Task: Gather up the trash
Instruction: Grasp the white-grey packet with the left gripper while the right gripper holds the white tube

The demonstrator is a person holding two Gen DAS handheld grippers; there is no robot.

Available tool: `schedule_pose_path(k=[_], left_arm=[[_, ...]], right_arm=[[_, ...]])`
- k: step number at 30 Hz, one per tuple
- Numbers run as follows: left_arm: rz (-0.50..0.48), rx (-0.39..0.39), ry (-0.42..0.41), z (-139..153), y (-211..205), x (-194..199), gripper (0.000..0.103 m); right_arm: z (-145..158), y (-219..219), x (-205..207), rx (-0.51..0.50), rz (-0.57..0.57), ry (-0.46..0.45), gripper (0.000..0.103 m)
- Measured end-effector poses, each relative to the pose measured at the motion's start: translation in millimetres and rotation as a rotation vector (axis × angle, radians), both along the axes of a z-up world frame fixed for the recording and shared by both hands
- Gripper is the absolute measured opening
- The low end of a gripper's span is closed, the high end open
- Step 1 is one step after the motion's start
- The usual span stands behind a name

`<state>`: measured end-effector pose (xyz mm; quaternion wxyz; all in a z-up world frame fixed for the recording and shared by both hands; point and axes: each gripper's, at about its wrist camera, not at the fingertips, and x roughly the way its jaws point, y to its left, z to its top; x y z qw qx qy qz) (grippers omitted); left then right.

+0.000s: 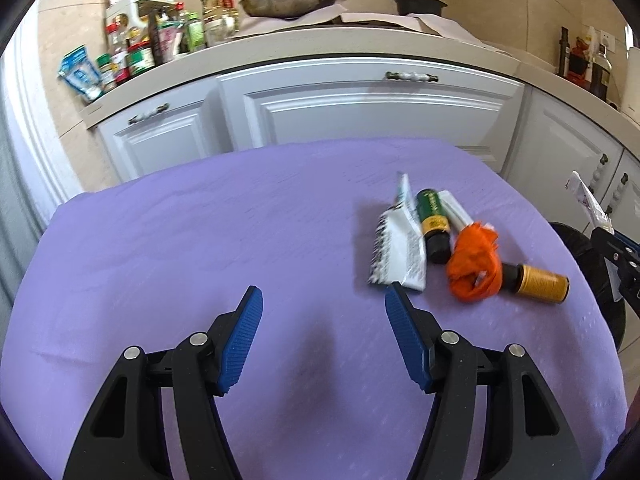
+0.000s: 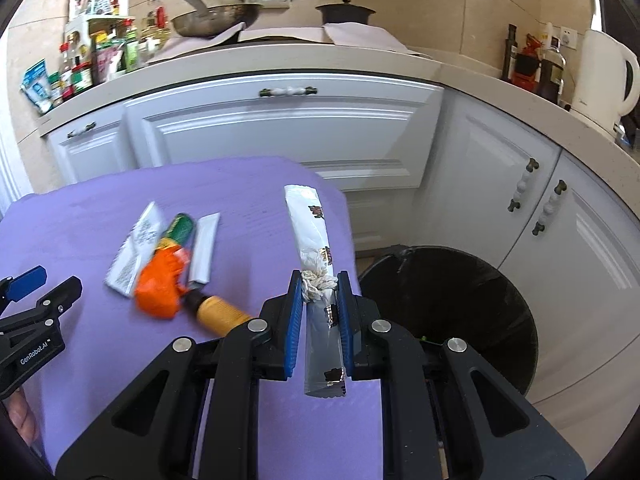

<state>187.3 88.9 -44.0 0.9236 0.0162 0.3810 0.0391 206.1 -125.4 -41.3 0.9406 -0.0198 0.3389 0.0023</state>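
Right gripper (image 2: pixel 319 292) clenched on white wrapper (image 2: pixel 310 236) near black bin (image 2: pixel 480 280); left gripper (image 1: pixel 324 300) released, empty.

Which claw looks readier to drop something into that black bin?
The right claw. It is shut on a long white wrapper and the open black bin lies just beside it. The left claw is open and empty over the purple cloth.

I see the left hand-held gripper (image 1: pixel 324 300) with jaws apart, empty, above the purple-clothed desk (image 1: pixel 180 232). Ahead right lie a white printed wrapper (image 1: pixel 396 248), a crumpled orange plastic scrap (image 1: pixel 474 264) and a green-labelled dark bottle (image 1: pixel 432 218).
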Motion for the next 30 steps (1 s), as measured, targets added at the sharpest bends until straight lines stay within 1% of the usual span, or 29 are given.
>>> schedule_pose_path(k=[3, 6, 10, 19, 21, 23, 24, 25, 26, 27, 29, 30], left_arm=[[-0.019, -0.009, 0.006, -1.5, -7.8, 12.2, 0.063], [-0.047, -0.001, 0.015, -4.4, -15.4, 28.2, 0.063], [-0.064, -0.003, 0.026, -9.1, -19.8, 40.1, 0.065], [-0.085, -0.016, 0.065, -20.4, -23.9, 51.8, 0.066], [-0.086, -0.021, 0.071, -21.9, -23.4, 53.2, 0.06], [-0.098, -0.033, 0.086, -24.6, -23.3, 53.9, 0.052], [-0.101, -0.035, 0.086, -25.1, -23.8, 53.6, 0.05], [-0.111, -0.037, 0.086, -25.3, -25.2, 53.2, 0.044], [-0.119, -0.035, 0.086, -25.3, -26.5, 52.9, 0.04], [-0.122, -0.028, 0.083, -25.1, -28.2, 52.3, 0.038], [-0.132, -0.018, 0.075, -24.7, -30.9, 50.5, 0.031], [-0.134, -0.017, 0.071, -24.1, -31.1, 50.1, 0.029]], right_arm=[[-3.7, -9.6, 9.9, 0.007, -0.015, 0.003, 0.016], [-7.1, -15.7, 16.1, 0.012, -0.023, 0.006, 0.016], [-10.2, -22.3, 25.0, 0.017, -0.027, 0.008, 0.016], [-12.5, -23.8, 33.0, 0.034, -0.02, 0.014, 0.017], [-12.6, -24.1, 33.9, 0.036, -0.019, 0.015, 0.017], [-12.8, -23.5, 33.6, 0.036, -0.018, 0.015, 0.017], [-12.8, -23.5, 34.0, 0.036, -0.017, 0.016, 0.017], [-12.7, -23.2, 33.8, 0.036, -0.017, 0.016, 0.017], [-12.6, -23.2, 33.8, 0.035, -0.017, 0.016, 0.017], [-12.6, -23.2, 33.9, 0.036, -0.017, 0.017, 0.017], [-12.6, -23.3, 33.9, 0.036, -0.018, 0.016, 0.017], [-12.6, -23.5, 33.9, 0.036, -0.017, 0.017, 0.017]])
